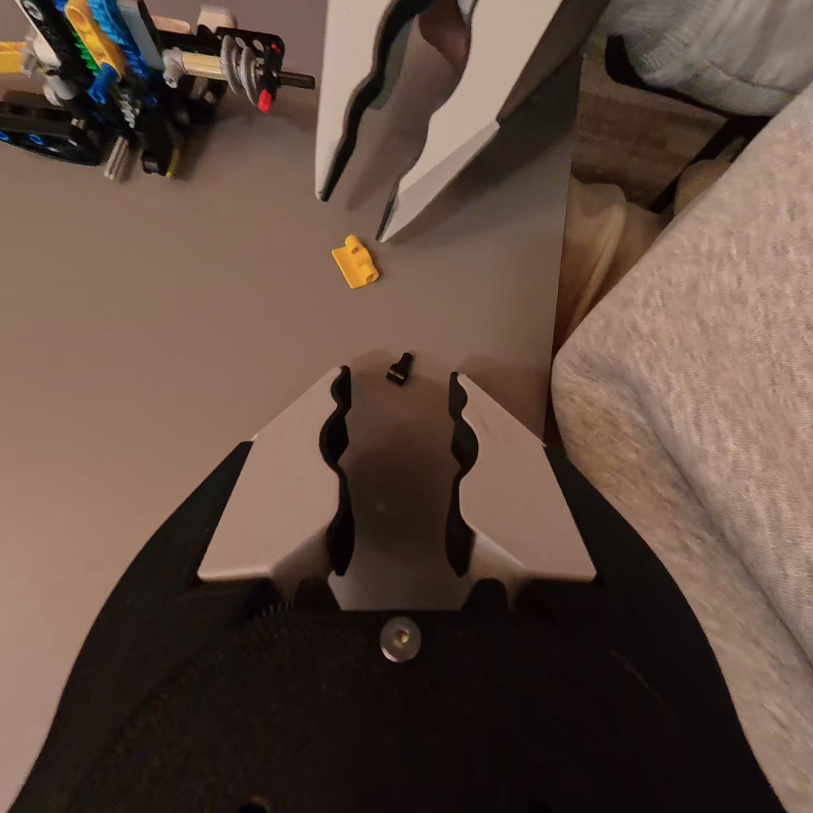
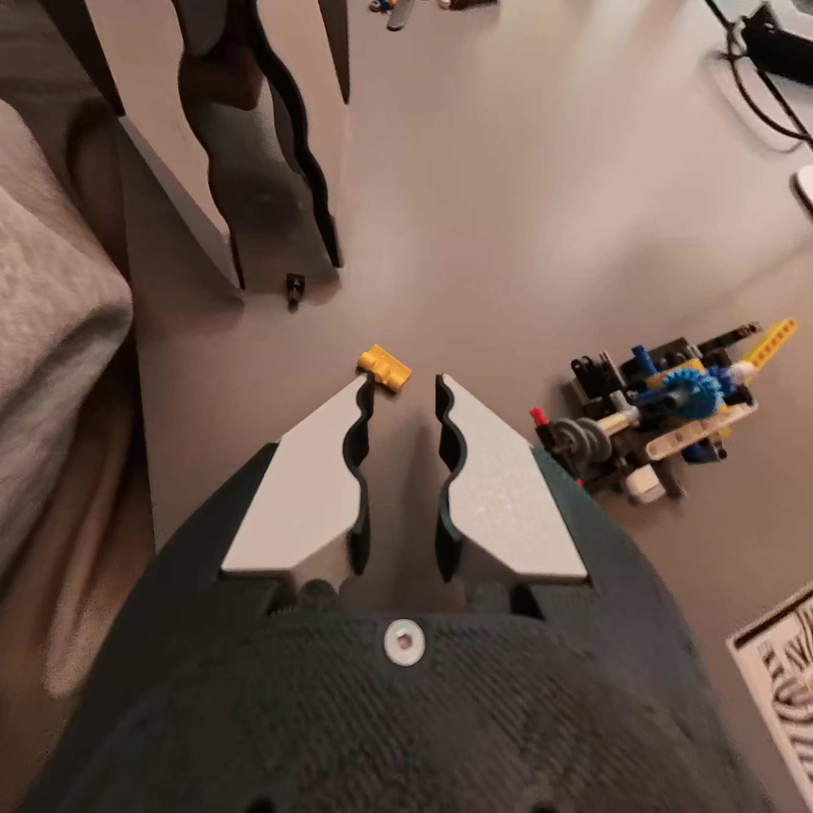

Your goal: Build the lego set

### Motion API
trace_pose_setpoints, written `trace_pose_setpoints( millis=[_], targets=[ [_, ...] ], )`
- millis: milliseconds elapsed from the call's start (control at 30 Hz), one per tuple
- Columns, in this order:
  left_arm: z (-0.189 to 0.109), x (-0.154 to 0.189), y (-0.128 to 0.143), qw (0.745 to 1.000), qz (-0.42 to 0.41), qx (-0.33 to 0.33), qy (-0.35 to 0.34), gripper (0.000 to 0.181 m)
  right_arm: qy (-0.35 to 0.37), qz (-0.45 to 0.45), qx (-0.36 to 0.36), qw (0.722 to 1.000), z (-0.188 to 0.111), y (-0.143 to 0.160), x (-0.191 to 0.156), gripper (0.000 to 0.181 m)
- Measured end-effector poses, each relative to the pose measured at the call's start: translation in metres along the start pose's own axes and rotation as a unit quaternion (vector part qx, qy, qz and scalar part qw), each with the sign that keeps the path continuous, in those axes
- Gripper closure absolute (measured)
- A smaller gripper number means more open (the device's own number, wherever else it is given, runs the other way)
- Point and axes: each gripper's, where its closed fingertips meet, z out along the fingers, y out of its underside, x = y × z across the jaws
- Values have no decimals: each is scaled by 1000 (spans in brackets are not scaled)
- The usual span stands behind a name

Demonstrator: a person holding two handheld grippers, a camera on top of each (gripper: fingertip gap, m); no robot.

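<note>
A small yellow lego piece [image 1: 356, 262] lies on the grey table [image 1: 176, 330]; in the right wrist view it [image 2: 385, 368] sits just beyond my right gripper [image 2: 404, 379], which is open and empty. A small black pin [image 1: 399, 369] lies just in front of my left gripper [image 1: 399, 375], which is open and empty; the pin also shows in the right wrist view [image 2: 294, 287]. The two grippers face each other: the right one shows in the left wrist view [image 1: 352, 217], the left one in the right wrist view [image 2: 290, 275]. The partly built model [image 1: 127, 83] stands to the side [image 2: 660, 413].
A person's grey sleeve [image 1: 704, 440] lies along the table edge [image 2: 53, 330]. Black cables [image 2: 756, 75] and loose pieces [image 2: 404, 13] sit at the far side. A printed sheet [image 2: 783, 686] lies at the right wrist view's lower right. About 8 cm separates my left fingertips from my right.
</note>
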Motion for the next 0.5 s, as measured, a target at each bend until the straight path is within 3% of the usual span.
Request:
trace_pose_setpoints(
  millis=[33,200,500],
  targets=[
    [1,0,1,1000,-2,-4,4,140,-19,-6,1,1000,1,-2,-1,154],
    [3,1,3,1000,-10,-14,13,149,-98,-28,-20,995,8,-2,-8,150],
    [4,2,3,1000,-11,-14,23,175,-122,-25,-25,992,11,3,-15,154]
  ],
)
